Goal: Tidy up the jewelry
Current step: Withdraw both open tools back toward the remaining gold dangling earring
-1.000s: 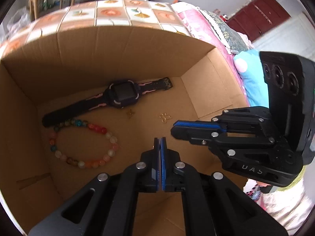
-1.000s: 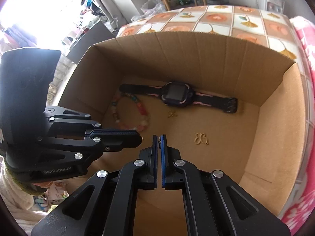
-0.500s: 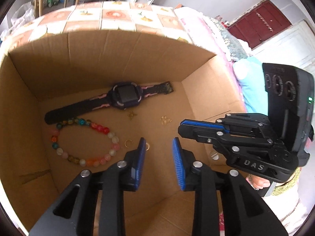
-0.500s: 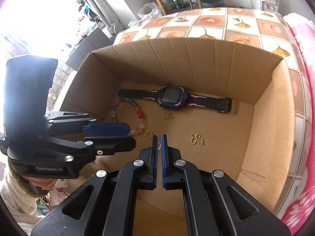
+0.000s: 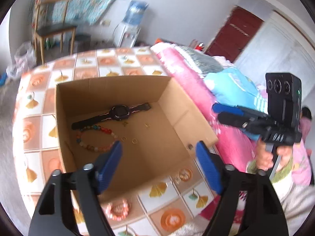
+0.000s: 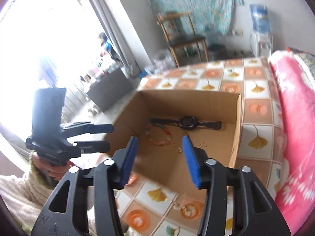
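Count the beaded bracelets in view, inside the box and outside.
2. One multicoloured bracelet lies in the box, in front of the watch. One pink bracelet lies on the tablecloth before the box, partly behind a gripper finger. Others may be hidden.

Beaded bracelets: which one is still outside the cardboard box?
The pink bracelet lying on the patterned cloth before the cardboard box; the multicoloured bracelet lies inside, beside the watch.

I see a matt, plain cardboard box (image 5: 177,106) on a table (image 5: 110,59) under a smooth, tile-printed cloth. At twelve o'clock inside lies a watch (image 5: 120,113) with a dull black rubbery strap; a glossy bead bracelet (image 5: 94,137) sits beside it. My tongs (image 5: 159,163) carry ribbed blue pads (image 5: 206,167) on matt black plastic.
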Demonstrator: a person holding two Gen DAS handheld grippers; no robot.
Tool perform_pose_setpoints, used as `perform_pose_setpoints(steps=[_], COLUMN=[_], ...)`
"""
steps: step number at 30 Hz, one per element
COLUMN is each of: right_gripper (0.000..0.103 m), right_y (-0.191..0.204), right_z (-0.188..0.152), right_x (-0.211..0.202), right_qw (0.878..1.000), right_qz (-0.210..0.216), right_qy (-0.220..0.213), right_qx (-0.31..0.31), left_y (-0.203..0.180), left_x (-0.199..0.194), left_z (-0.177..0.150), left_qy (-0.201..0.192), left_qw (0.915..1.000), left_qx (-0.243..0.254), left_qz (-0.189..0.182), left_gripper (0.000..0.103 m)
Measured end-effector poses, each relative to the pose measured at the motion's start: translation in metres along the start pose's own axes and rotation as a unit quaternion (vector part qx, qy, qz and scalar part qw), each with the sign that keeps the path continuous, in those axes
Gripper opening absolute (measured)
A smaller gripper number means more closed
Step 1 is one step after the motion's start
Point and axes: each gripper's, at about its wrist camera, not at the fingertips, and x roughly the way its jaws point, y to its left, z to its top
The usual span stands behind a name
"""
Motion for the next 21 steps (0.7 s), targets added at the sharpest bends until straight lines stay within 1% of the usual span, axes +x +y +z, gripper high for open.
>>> perform_pose_setpoints(steps=[1, 2, 3, 6, 8, 9, 11, 12, 13, 15, 16, 18, 19, 21], right_gripper=[0.053, 0.057, 0.059, 0.061, 0.061, 0.061, 0.061, 0.061, 0.061, 0.061, 0.06, 0.06, 0.058, 0.053], right_y=[0.003, 0.007, 0.008, 0.009, 0.008, 0.007, 0.0, -0.003, -0.007, -0.011, -0.013, -0.014, -0.015, -0.017], right_z=[-0.008, -0.015, -0.027, -0.053, -0.073, -0.086, -0.103, -0.11, -0.12, -0.132, -0.137, -0.145, -0.148, -0.148], right_x=[-0.013, -0.022, -0.032, -0.038, -0.031, -0.023, -0.01, -0.002, 0.011, 0.025, 0.03, 0.034, 0.037, 0.041], right_qw=[1.0, 1.0, 0.999, 0.999, 0.998, 0.996, 0.993, 0.991, 0.987, 0.981, 0.979, 0.979, 0.981, 0.981], right_qz=[0.005, 0.007, 0.009, -0.013, -0.053, -0.077, -0.105, -0.118, -0.144, -0.173, -0.184, -0.182, -0.174, -0.172], right_qy=[-0.016, -0.025, -0.036, -0.043, -0.031, -0.017, 0.001, 0.012, 0.029, 0.047, 0.053, 0.055, 0.056, 0.059], right_qx=[0.0, 0.002, 0.007, 0.024, 0.034, 0.041, 0.056, 0.062, 0.069, 0.069, 0.067, 0.068, 0.071, 0.071], left_y=[-0.007, -0.013, -0.019, -0.03, -0.034, -0.036, -0.038, -0.038, -0.038, -0.039, -0.04, -0.043, -0.043, -0.044], left_x=[-0.008, -0.011, -0.016, -0.02, -0.013, -0.005, 0.017, 0.031, 0.04, 0.067, 0.074, 0.089, 0.095, 0.1], left_z=[-0.01, -0.017, -0.027, -0.058, -0.076, -0.085, -0.101, -0.108, -0.114, -0.125, -0.128, -0.133, -0.135, -0.135], left_qy=[-0.008, -0.012, -0.015, -0.014, -0.002, 0.007, 0.031, 0.045, 0.049, 0.06, 0.063, 0.062, 0.057, 0.049], left_qw=[0.9999, 0.9997, 0.9995, 0.9989, 0.9991, 0.999, 0.9986, 0.9979, 0.9974, 0.9943, 0.9931, 0.9907, 0.9906, 0.9914], left_qx=[0.012, 0.02, 0.028, 0.044, 0.042, 0.044, 0.041, 0.038, 0.039, 0.052, 0.057, 0.071, 0.074, 0.076], left_qz=[-0.002, -0.003, -0.003, -0.002, 0.002, 0.006, 0.015, 0.026, 0.035, 0.071, 0.081, 0.099, 0.099, 0.094], left_gripper=[0.087, 0.092, 0.096, 0.097, 0.097, 0.097, 0.097, 0.097, 0.097, 0.097, 0.097, 0.097, 0.097, 0.096])
